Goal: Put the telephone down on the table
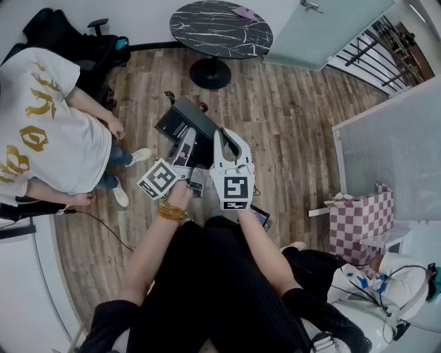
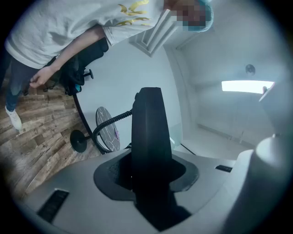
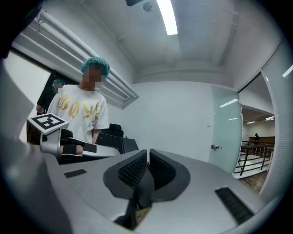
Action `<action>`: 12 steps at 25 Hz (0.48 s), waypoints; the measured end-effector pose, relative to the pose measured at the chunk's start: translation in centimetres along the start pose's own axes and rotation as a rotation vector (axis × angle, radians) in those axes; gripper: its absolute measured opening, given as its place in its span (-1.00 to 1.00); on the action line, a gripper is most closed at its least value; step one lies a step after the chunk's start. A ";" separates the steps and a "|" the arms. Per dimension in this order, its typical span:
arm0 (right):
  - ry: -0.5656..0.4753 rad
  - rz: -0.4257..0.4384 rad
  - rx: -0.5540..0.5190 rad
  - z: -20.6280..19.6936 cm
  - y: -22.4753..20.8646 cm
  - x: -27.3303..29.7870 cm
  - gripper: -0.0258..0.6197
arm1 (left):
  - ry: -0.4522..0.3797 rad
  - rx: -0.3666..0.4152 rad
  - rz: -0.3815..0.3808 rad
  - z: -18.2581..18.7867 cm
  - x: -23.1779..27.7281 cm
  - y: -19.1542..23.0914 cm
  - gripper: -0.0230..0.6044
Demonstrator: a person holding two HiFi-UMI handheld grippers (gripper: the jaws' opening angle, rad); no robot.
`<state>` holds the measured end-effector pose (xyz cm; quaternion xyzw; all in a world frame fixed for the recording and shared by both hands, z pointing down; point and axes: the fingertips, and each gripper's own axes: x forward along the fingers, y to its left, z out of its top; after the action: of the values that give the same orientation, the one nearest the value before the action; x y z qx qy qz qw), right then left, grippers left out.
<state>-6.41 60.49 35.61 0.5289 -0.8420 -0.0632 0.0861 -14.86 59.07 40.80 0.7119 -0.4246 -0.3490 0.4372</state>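
Currently the person is standing on the wooden floor (image 1: 303, 131), well apart from the round marble table (image 1: 220, 27), with the black telephone (image 1: 178, 123) held in the air. The left gripper (image 1: 186, 141) is clamping it, a coiled cord (image 2: 110, 121) trailing from it, while the right gripper (image 1: 231, 141) is hovering beside it, jaws pressed together on nothing. Doing this well probably means walking up to the table, lowering the phone level until it is resting flat, then letting go. A bystander in a white shirt (image 1: 41, 117) is standing near on the left, and a small purple object (image 1: 244, 12) is occupying the tabletop's far edge.
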 end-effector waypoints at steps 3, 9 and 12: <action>-0.002 -0.010 0.021 -0.2 0.9 0.7 -0.78 | 0.016 0.016 -0.005 1.1 -0.4 0.8 -0.42; 0.022 -0.012 0.028 -0.9 0.9 2.5 -0.78 | 0.030 0.010 -0.007 2.3 1.1 2.1 -0.42; 0.034 -0.012 0.033 -1.3 0.4 4.0 -0.78 | 0.044 0.005 -0.010 2.5 2.4 2.7 -0.42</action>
<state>-8.19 57.07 37.30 0.5362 -0.8381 -0.0408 0.0914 -16.85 55.34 42.01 0.7225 -0.4123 -0.3345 0.4428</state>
